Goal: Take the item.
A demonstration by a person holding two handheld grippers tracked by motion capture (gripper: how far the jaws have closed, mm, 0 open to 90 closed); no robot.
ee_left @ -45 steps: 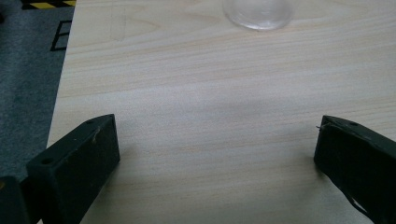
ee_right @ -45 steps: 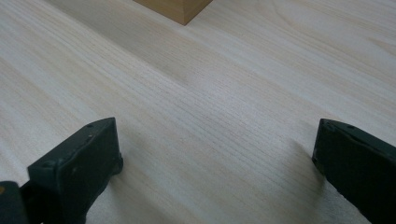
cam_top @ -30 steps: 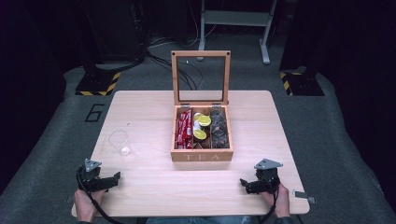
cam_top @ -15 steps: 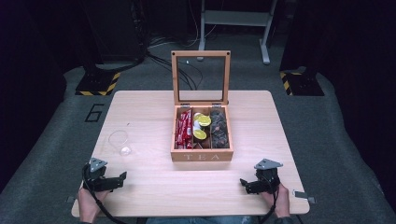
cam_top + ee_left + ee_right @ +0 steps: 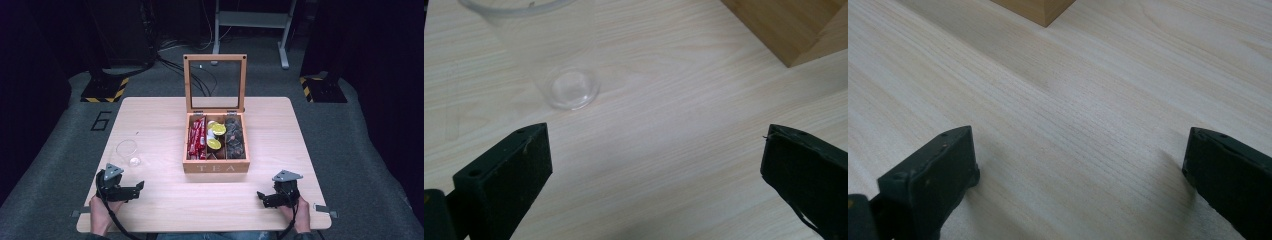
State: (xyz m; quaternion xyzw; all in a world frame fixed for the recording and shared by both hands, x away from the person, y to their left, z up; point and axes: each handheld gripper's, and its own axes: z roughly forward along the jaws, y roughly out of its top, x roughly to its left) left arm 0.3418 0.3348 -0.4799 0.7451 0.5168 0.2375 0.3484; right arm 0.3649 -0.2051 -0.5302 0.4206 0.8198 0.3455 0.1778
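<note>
1. Tea box (image 5: 216,145): wooden, marked "TEA" on its near face, standing at the middle of the light wooden table (image 5: 160,200), lid (image 5: 215,82) raised upright at the far edge with a clear pane in a wooden frame.
2. Three compartments inside the box: red packets (image 5: 197,138) in the left one, yellow-topped round pods (image 5: 216,136) in the middle one, dark wrapped pieces (image 5: 235,140) in the right one.
3. Clear plastic cup (image 5: 128,152) (image 5: 559,65): left of the box, apart from it, seemingly lying on its side; round base near, rim far in the left gripper view.
4. Left gripper (image 5: 131,189) (image 5: 656,170): near-left of the box, just near of the cup, held in a hand (image 5: 100,216) low at the table's near edge.
5. Fingers (image 5: 509,172) of the left gripper: wide apart, bare table between them, nothing gripped; cup base ahead and left of the gap, a corner of the box at upper right.
6. Right gripper (image 5: 264,197) (image 5: 1078,170): near-right of the box, well apart from it, held in a hand (image 5: 300,220) at the table's near edge.
7. Fingers (image 5: 935,170) of the right gripper: spread wide over bare wood grain, holding nothing; one box corner at the top edge of the right gripper view.
8. Black cable (image 5: 117,227) trailing from the left gripper toward the near edge of the table.
9. Grey floor (image 5: 60,150) around the table, with a "6" marked on it to the left of the box.
</note>
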